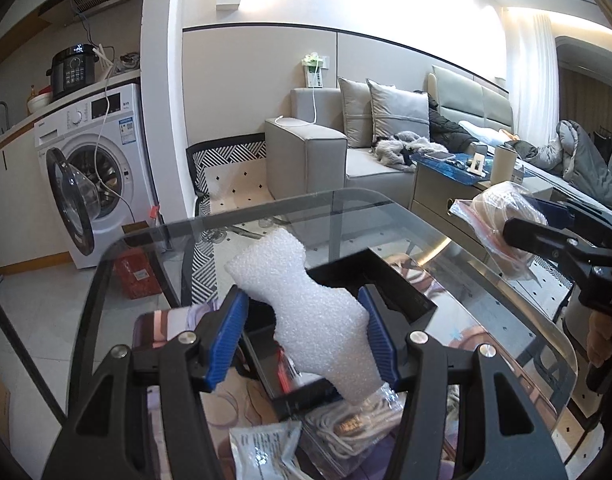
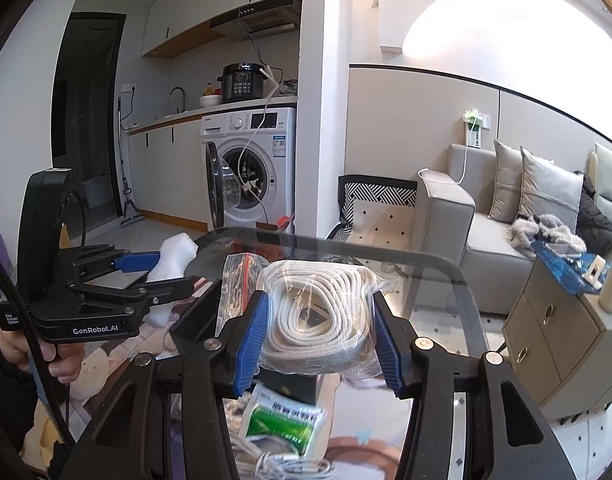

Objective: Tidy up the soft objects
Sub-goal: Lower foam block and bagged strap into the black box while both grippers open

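- While above the glass table (image 1: 386, 208), left gripper (image 1: 306, 332) pinches a white foam piece (image 1: 301, 300); its lower end hides behind the pads.
- Right gripper (image 2: 318, 332) pinches a bagged white rope (image 2: 318, 304).
- Green packet (image 2: 285, 420) below is partly hidden by the fingers; its text is unreadable.

White foam (image 1: 306, 312); blue tong pads (image 1: 225, 340).

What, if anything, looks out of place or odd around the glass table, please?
The white front-loading washing machine behind the glass table stands with its door open, and a white cable hangs from the counter above into its drum.
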{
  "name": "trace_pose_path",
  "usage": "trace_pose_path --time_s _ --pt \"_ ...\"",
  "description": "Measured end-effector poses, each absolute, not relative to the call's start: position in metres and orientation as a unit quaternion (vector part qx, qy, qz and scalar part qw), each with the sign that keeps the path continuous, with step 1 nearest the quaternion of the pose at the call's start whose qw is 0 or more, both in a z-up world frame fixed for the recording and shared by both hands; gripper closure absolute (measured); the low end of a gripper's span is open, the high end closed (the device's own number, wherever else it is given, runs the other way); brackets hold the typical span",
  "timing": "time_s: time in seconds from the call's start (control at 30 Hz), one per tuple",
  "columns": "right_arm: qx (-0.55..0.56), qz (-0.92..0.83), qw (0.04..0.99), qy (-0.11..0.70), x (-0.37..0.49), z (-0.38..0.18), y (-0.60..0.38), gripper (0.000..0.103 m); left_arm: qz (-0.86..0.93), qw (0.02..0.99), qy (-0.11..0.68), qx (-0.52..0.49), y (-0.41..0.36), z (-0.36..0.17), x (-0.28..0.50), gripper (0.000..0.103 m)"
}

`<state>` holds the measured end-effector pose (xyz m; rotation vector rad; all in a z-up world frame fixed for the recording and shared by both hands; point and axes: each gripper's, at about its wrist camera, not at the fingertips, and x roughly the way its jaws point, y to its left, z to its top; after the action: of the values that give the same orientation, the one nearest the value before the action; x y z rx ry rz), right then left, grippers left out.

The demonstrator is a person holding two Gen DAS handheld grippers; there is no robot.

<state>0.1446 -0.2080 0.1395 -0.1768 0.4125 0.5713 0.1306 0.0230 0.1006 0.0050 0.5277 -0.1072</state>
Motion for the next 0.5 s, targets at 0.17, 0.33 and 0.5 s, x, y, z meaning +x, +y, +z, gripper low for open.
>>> trace_pose_path --time_s 0.17,0.33,0.5 --pt "-0.095 0.280 0.934 0.201 0.163 0.145 -0.198 0.052 -0.047 0.965 0.258 0.001 0.029 0.103 0.143 0.046" --pt "-0.103 0.281 0.929 0.217 0.181 0.137 -0.186 0.052 -0.047 0.962 0.270 0.004 0.025 0.092 0.153 0.046" --pt "-0.117 0.279 0.924 0.235 0.194 0.120 -0.175 0.052 -0.050 0.959 0.280 0.005 0.020 0.082 0.161 0.046"
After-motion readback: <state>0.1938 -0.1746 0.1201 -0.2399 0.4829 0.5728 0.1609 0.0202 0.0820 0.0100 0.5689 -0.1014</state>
